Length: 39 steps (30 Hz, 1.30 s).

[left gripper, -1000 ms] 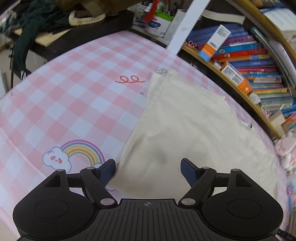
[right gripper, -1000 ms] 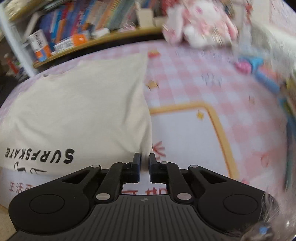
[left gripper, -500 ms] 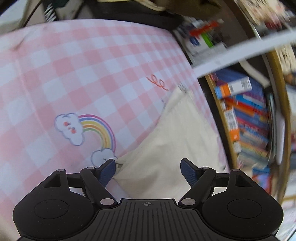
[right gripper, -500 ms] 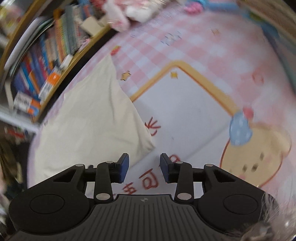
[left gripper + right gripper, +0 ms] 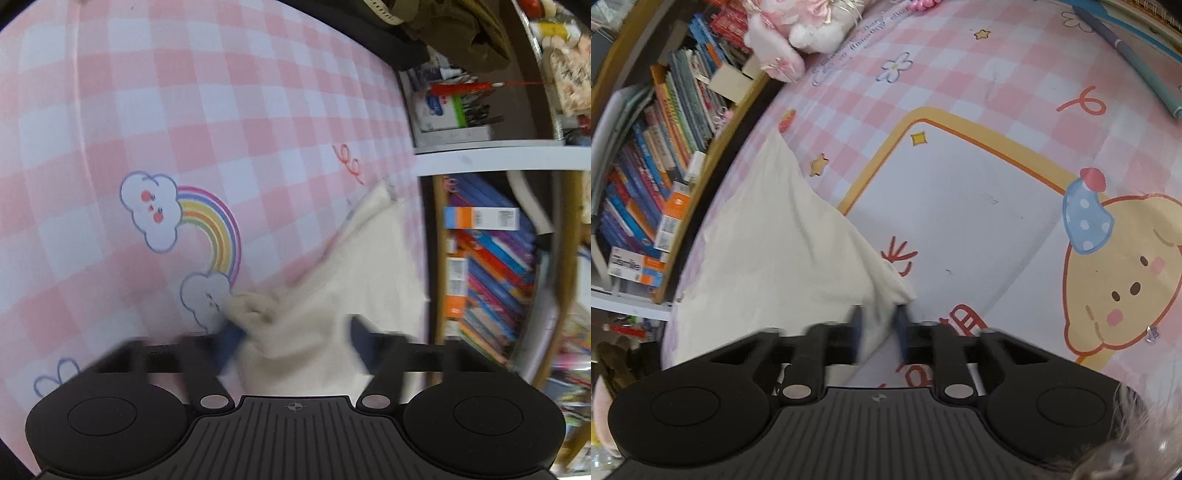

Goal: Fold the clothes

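Fingers of both grippers now straddle corners of the cream garment (image 5: 783, 251), which lies flat on the pink checked bedsheet (image 5: 184, 110). Since half a second ago, left gripper (image 5: 291, 339), still spread wide, has bunched its corner; right gripper (image 5: 878, 328) has narrowed around its corner, full contact unclear. Judged: both corner grasps forming for a fold.

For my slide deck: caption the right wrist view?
Right gripper closing around a corner of the cream garment on a pink checked bedsheet.

Cloth (image 5: 783, 240) lies on bedsheet (image 5: 960, 206), bookshelf (image 5: 650, 162) behind it; plush toy (image 5: 798, 33) at sheet's far edge, rt of books.
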{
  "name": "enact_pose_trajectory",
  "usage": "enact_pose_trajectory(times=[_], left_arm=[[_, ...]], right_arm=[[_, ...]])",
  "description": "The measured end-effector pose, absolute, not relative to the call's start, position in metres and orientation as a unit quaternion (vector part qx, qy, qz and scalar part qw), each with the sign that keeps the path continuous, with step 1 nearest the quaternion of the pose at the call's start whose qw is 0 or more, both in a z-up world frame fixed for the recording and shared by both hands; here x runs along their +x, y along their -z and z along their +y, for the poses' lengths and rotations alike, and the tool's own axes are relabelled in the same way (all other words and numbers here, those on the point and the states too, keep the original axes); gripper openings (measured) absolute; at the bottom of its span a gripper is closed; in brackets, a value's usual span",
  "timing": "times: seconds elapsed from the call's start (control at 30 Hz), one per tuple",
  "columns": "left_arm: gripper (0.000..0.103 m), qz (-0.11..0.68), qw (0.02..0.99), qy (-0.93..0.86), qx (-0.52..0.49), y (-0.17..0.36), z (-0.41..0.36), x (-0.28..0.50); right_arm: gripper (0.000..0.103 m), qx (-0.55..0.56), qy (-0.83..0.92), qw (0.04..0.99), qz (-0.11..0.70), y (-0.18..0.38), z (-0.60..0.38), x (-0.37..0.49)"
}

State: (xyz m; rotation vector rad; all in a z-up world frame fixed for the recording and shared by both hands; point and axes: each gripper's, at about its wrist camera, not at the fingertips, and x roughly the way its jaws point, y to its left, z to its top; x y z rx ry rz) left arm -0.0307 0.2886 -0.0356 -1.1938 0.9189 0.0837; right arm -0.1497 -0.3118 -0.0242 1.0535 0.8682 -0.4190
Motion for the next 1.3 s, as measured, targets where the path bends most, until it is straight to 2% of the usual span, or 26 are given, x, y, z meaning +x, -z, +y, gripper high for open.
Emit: enact_pose_trajectory(times=[0.07,0.1,0.23,0.33,0.43,0.57,0.63,0.7,0.73,0.8,0.97,1.13,1.3], left_arm=[[0.006,0.409,0.732,-0.034,-0.544,0.035,0.287,-0.029],[0.005,0.404,0.733,-0.032,-0.545,0.035,0.285,-0.029],[0.004,0.394,0.77,0.001,-0.502,0.02,0.282,-0.032],[0.004,0.432,0.744,-0.019,-0.51,0.048,0.289,-0.029],[0.006,0.432,0.738,-0.011,-0.517,0.058,0.293,-0.03],[0.013,0.445,0.738,-0.003,-0.508,0.064,0.293,-0.025],[0.02,0.455,0.733,-0.003,-0.506,0.067,0.291,-0.024],[0.03,0.448,0.728,0.003,-0.519,0.07,0.292,-0.024],[0.032,0.445,0.725,0.006,-0.525,0.071,0.292,-0.023],[0.042,0.441,0.719,0.014,-0.536,0.073,0.293,-0.021],[0.042,0.44,0.705,0.017,-0.556,0.077,0.299,-0.023],[0.042,0.441,0.696,0.025,-0.565,0.083,0.305,-0.024],[0.041,0.442,0.692,0.03,-0.57,0.086,0.307,-0.025]], right_arm=[[0.004,0.483,0.195,0.759,0.392,0.022,-0.312,-0.151],[0.004,0.476,0.195,0.767,0.384,0.016,-0.311,-0.152],[0.003,0.438,0.197,0.804,0.35,-0.01,-0.304,-0.163],[0.003,0.427,0.212,0.795,0.376,0.002,-0.303,-0.159],[0.003,0.439,0.227,0.776,0.393,0.018,-0.304,-0.16],[0.004,0.436,0.234,0.775,0.393,0.018,-0.301,-0.159],[0.01,0.426,0.246,0.777,0.394,0.015,-0.298,-0.158],[0.027,0.406,0.259,0.783,0.392,0.01,-0.293,-0.157],[0.031,0.389,0.269,0.789,0.392,0.007,-0.29,-0.157],[0.033,0.355,0.277,0.803,0.39,0.002,-0.283,-0.155],[0.038,0.244,0.25,0.855,0.384,-0.017,-0.251,-0.143],[0.052,0.148,0.181,0.892,0.387,-0.026,-0.21,-0.129],[0.052,0.118,0.065,0.9,0.414,-0.026,-0.169,-0.108]])
